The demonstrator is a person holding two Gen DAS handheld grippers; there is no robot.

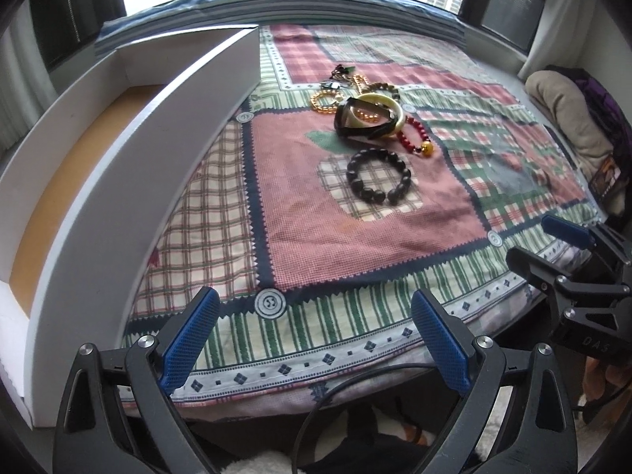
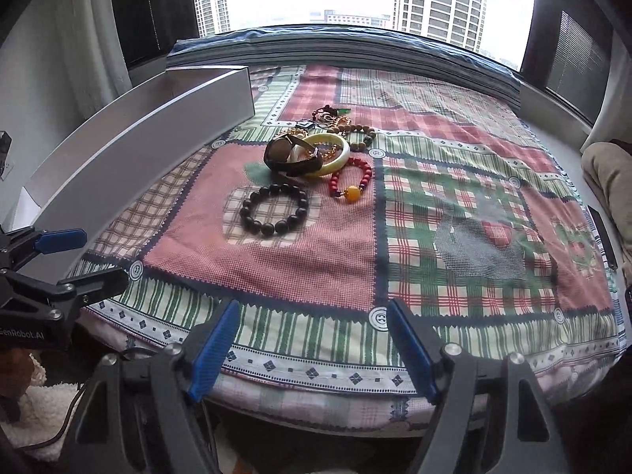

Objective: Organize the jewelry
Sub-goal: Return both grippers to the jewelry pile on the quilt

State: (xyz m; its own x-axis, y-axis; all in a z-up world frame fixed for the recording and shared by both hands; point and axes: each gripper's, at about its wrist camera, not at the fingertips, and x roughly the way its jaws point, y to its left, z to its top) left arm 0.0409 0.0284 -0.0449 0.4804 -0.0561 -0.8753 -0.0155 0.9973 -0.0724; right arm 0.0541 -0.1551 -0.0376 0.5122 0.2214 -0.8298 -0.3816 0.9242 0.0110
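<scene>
I'm at the start: both grippers' jaws spread, empty; next, probably reach the dark round-beaded bracelet (image 2: 273, 212) for the white open box (image 1: 118, 181).

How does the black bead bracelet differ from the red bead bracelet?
The black bead bracelet has uniform dark beads; the red bead bracelet has smaller red beads plus one big amber bead. The black one lies apart from the pile, nearest the camera; the red one lies against the pale bangle. Both lie flat on the patchwork cloth, untouched.
</scene>
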